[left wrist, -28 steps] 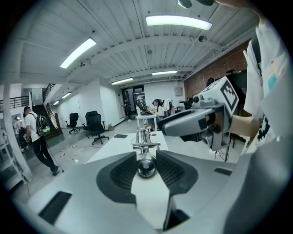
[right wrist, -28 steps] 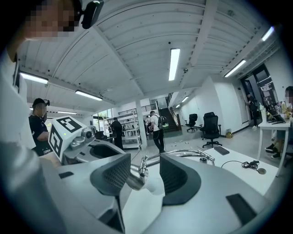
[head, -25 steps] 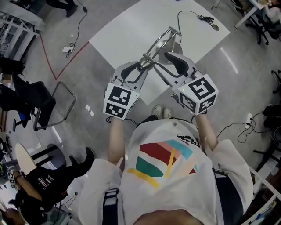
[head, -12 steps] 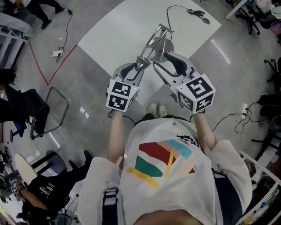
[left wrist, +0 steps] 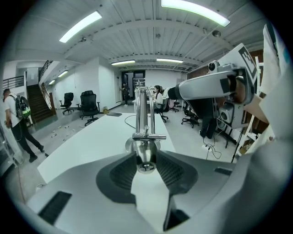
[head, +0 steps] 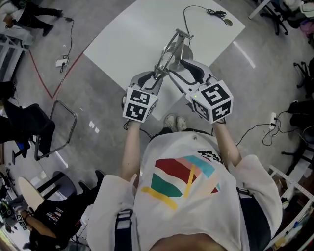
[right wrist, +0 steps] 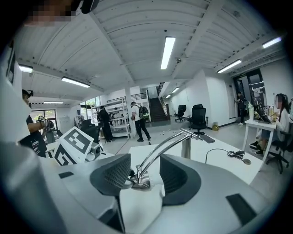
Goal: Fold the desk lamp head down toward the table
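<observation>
Left gripper (left wrist: 146, 168): fingers clamped on the chrome cone-shaped lamp head (left wrist: 145, 154). Right gripper (right wrist: 144, 177): fingers wide, the chrome twin-rod lamp arm (right wrist: 161, 152) between them, contact unclear. Round chrome lamp base (head: 186, 49) stands by the white surface's (head: 131, 40) person-side edge. In the head view the grippers hide the lamp head.

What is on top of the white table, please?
A desk lamp stands on the table, and a black cable runs to the far corner. The left gripper and right gripper cover the near corner, so anything there is hidden.
</observation>
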Demonstrator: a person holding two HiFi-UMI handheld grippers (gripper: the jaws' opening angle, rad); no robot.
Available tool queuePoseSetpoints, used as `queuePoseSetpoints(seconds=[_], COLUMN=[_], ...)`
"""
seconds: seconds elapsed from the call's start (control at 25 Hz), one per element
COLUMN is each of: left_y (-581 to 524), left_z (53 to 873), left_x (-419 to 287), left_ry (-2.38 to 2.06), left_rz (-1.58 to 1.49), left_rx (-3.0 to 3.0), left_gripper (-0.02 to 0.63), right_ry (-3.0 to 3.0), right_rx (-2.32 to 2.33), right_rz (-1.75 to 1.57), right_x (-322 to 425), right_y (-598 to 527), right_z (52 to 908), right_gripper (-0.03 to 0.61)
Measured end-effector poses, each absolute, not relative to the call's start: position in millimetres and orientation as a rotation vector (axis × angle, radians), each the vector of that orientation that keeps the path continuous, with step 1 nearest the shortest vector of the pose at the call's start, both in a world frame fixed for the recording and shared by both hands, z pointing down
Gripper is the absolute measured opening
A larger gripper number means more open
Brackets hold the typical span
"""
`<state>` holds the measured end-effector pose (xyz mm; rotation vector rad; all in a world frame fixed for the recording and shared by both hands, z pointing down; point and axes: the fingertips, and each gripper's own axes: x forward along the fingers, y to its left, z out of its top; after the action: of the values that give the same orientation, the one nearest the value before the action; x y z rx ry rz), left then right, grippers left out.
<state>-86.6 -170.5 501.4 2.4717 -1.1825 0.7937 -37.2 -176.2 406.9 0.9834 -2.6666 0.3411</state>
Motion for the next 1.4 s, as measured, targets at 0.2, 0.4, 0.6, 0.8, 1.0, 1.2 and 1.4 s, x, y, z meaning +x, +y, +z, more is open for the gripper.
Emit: queuePoseSetpoints(seconds=[0.2, 0.4, 0.6, 0.8, 1.0, 1.2, 1.4], left_y=[-176.7, -183.1, -185.5, -184.3, -183.1, -173.0, -177.5], left_z=[510.9, 515.9, 519.9, 519.8, 519.1, 510.0, 446.2], left_x=[-84.4, -80.3, -79.8, -79.1, -77.6, -79.8, -96.4], left_ry=[-1.162, -1.152, -1.148, -1.143, -1.155, -1.198, -1.335], left_rz=[0.822, 0.843, 0.826, 0.810, 0.802, 0.898, 0.583], left_rx=[2.462, 2.458, 2.452, 2.456, 2.447, 2.488, 2.520], left_gripper=[0.175, 0.175, 0.175, 0.175, 0.175, 0.173, 0.172], right_ry=[-2.634, -2.616, -2.596, -2.592, -2.609, -2.641, -2.676], right_rx=[1.001, 1.019, 1.038, 1.045, 1.025, 1.023, 1.062], right_rz=[0.355, 0.366, 0.359, 0.350, 0.291, 0.262, 0.225], right_x=[-35.0, -31.4, -26.1, -24.2, -29.7, -35.5, -26.9], right_y=[-183.0, -189.6, -193.4, -192.3, -189.1, -181.8, -182.1], right_z=[417.5, 421.8, 424.0, 422.6, 412.2, 400.2, 381.7], right_gripper=[0.199, 0.199, 0.199, 0.199, 0.199, 0.199, 0.199])
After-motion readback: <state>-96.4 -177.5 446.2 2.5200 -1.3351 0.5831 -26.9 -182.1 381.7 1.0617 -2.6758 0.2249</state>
